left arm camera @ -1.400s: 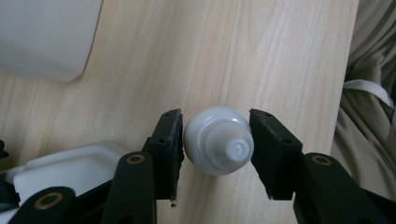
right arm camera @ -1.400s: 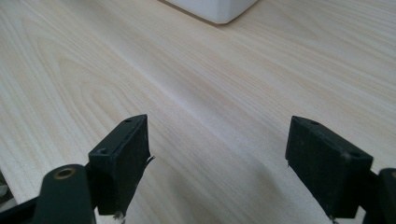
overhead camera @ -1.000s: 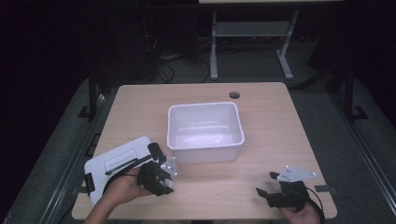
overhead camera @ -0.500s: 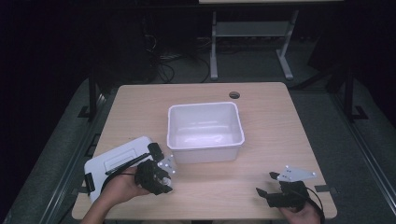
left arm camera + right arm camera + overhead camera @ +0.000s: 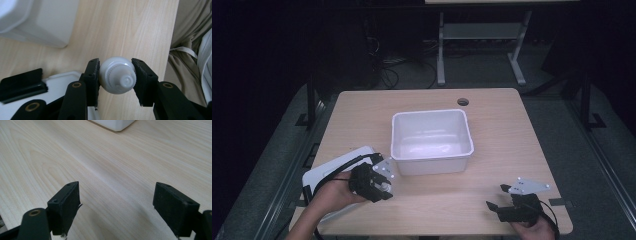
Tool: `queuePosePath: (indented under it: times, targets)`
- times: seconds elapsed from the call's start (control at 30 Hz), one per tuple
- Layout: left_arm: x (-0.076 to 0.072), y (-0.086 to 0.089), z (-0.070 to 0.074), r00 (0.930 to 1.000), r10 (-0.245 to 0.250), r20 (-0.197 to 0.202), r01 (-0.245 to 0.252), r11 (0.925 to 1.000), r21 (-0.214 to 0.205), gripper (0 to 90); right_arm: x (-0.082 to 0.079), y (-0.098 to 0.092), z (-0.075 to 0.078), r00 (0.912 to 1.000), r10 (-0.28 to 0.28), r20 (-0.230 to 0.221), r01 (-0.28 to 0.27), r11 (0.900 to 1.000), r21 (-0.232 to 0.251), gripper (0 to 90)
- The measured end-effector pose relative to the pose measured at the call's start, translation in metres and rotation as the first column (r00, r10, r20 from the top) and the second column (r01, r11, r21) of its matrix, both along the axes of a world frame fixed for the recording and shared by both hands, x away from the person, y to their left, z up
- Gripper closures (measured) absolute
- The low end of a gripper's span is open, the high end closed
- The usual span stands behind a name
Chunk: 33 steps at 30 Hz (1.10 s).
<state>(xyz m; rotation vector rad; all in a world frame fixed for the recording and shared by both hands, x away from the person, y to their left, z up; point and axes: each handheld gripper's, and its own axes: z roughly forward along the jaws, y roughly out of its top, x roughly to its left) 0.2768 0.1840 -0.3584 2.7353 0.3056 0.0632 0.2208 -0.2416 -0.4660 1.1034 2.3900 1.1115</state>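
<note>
Over the near left part of the counter (image 5: 492,130), the high view shows the left gripper (image 5: 379,181) raised between the white lid (image 5: 324,172) and the white bin (image 5: 432,140), while the right gripper (image 5: 507,197) rests near the front edge. In the left gripper view its fingers (image 5: 92,77) clench a small white capped bottle (image 5: 117,75) by its rounded sides, so it could squirt out or roll and miss the bin. In the right gripper view the fingers (image 5: 65,205) stand released over bare wood, too far off to catch a drop.

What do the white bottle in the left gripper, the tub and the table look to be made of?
Bottle: likely plastic, matte white, with a ribbed moulded cap.
Tub: probably plastic, smooth and slightly glossy, with a thin rolled rim.
Table: pale wood or wood-look laminate; grain lines show, satin finish.
</note>
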Motion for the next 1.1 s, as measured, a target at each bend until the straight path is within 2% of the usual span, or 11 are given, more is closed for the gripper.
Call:
queuePosePath:
  times: [0.6, 0.8, 1.1]
  targets:
    - [0.012, 0.000, 0.042, 1.0000, 0.003, 0.009, -0.003, 1.0000, -0.005, 59.5, 0.003, -0.002, -0.003, 0.9998, -0.003, -0.019, 0.003, 0.9999, 0.014, 21.1]
    - [0.020, -0.003, 0.057, 0.9998, -0.005, 0.018, 0.005, 1.0000, 0.005, 59.4, 0.005, -0.002, -0.005, 0.9996, -0.005, -0.028, 0.005, 0.9998, 0.019, 21.0]
    - [0.030, -0.008, 0.077, 0.9998, -0.002, 0.020, 0.003, 0.9998, -0.019, 59.4, 0.005, -0.001, -0.005, 0.9996, -0.007, -0.029, 0.007, 0.9998, 0.017, 21.1]
